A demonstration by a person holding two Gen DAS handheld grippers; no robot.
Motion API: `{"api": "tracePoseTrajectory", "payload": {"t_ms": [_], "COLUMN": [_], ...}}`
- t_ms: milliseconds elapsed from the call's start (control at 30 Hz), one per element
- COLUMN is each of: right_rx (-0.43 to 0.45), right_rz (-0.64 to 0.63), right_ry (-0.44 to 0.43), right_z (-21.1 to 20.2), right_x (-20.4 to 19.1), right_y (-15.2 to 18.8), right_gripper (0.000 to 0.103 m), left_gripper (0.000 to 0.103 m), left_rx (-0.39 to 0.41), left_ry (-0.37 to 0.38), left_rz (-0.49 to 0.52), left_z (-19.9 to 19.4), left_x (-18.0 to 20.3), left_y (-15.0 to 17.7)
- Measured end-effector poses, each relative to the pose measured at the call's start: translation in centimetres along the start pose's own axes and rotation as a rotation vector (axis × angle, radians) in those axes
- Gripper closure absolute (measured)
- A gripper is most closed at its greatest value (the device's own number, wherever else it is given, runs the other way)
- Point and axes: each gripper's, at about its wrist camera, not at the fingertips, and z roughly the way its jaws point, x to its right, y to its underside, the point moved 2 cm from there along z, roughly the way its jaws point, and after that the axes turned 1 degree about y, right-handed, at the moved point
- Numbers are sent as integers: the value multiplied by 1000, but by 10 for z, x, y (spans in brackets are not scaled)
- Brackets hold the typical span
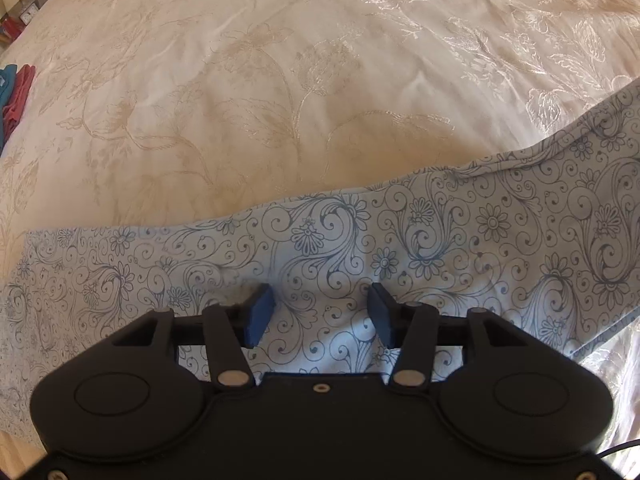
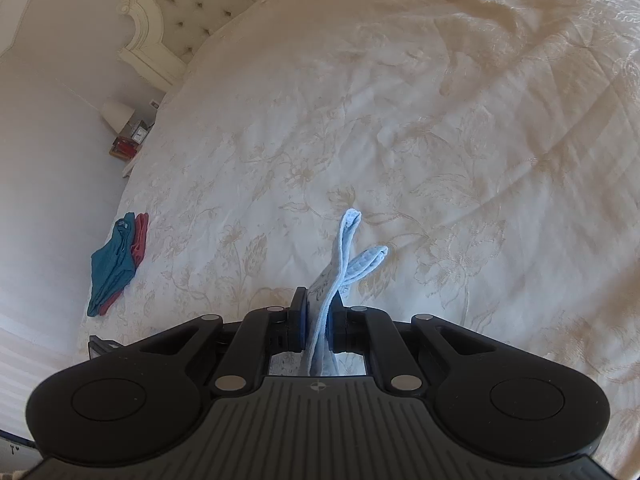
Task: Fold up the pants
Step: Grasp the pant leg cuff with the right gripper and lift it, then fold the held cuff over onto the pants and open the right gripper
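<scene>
Pinching the pale blue paisley-print cotton pants (image 2: 347,256) tight in my right tongs (image 2: 319,322), two fabric edges poking ahead. Left tongs (image 1: 321,314) gape over the pants (image 1: 420,240), spread on the cream floral bedspread (image 1: 240,80); contact seemingly none.

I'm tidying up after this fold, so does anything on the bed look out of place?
Only the teal and red garments, lying crumpled at the edge of the bedspread, away from the pants. Nothing looks spilled or damaged.
</scene>
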Motion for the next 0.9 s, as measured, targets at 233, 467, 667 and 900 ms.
{"api": "tracePoseTrajectory", "payload": {"t_ms": [233, 467, 667, 900], "right_rx": [-7, -19, -59, -129], "right_rz": [-25, -108, -168, -253], "right_ry": [25, -13, -31, 15], "right_z": [5, 27, 76, 144], "right_x": [-44, -123, -192, -254], "right_y": [10, 38, 80, 136], "right_gripper": [94, 94, 94, 94], "left_gripper": [45, 45, 45, 45], "left_rx": [1, 12, 10, 5], "left_ry": [-28, -27, -5, 8], "left_rz": [-139, -203, -271, -268], "left_z": [-41, -76, -88, -91], "left_x": [-64, -135, -186, -234], "left_y": [25, 64, 91, 110]}}
